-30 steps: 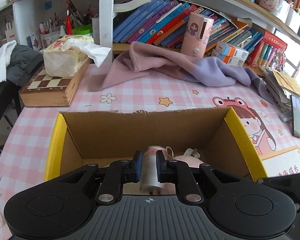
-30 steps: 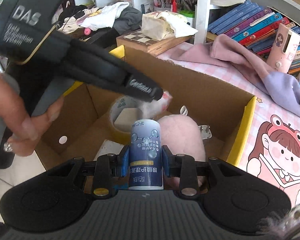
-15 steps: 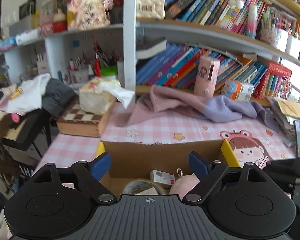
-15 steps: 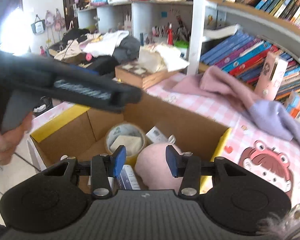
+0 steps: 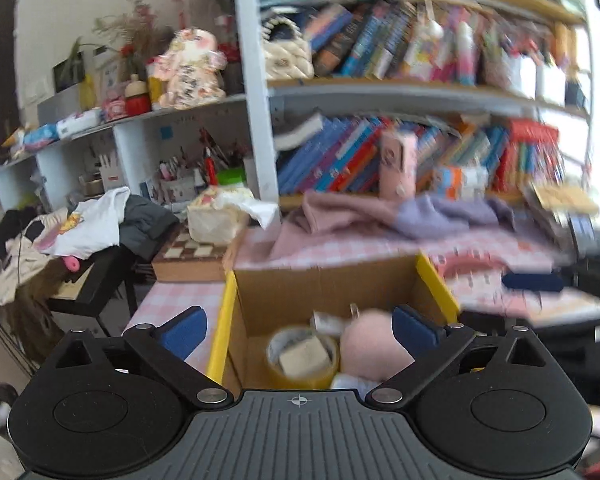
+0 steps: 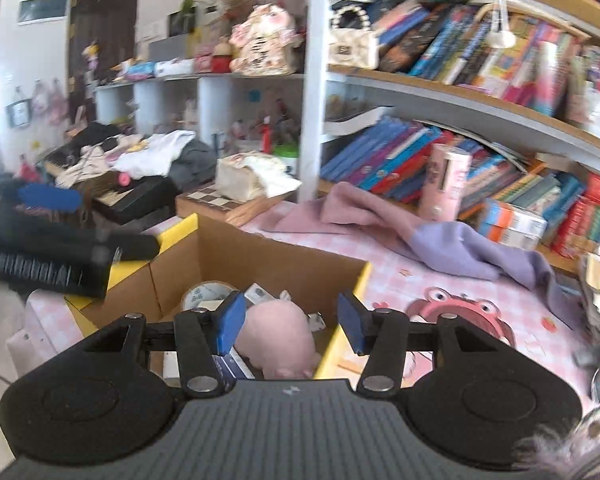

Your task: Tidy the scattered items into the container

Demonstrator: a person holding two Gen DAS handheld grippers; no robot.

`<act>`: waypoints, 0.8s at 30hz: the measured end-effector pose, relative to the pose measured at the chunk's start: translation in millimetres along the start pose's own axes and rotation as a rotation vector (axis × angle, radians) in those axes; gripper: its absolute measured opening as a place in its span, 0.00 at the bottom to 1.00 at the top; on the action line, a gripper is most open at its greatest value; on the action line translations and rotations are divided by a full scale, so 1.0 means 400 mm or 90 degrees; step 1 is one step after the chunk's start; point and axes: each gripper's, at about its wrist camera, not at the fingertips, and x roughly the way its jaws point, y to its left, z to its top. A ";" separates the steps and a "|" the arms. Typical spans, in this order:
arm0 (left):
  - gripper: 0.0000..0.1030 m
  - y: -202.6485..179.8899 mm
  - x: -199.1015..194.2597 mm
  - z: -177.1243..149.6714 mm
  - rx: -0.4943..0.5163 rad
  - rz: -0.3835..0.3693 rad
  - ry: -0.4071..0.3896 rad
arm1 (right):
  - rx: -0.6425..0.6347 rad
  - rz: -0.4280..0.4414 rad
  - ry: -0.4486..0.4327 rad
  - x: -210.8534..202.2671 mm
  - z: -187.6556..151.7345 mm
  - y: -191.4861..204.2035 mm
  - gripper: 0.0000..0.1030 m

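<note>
A cardboard box with yellow flaps stands on the pink checked table; it also shows in the right wrist view. Inside lie a tape roll, a pink plush toy, and small boxes. My left gripper is open and empty, raised above and behind the box. My right gripper is open and empty, held above the box's near right side. The left gripper shows blurred at the left of the right wrist view.
A pink and purple cloth lies on the table behind the box. A chessboard box with a tissue pack sits at the back left. Bookshelves fill the back. A pink case stands by the books.
Both grippers opened and dropped their items into the box, the right one a blue and white bottle. Both then pulled up and back from the box.
</note>
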 end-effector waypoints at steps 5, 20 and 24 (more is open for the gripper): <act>0.98 0.001 -0.084 -0.054 -0.006 0.006 -0.010 | 0.017 -0.011 -0.014 -0.087 -0.037 0.049 0.48; 0.98 -0.018 -0.320 -0.306 -0.035 -0.025 0.030 | 0.062 -0.088 0.014 -0.377 -0.245 0.193 0.50; 0.98 -0.038 -0.356 -0.318 -0.021 -0.051 0.035 | 0.090 -0.115 0.032 -0.436 -0.271 0.195 0.53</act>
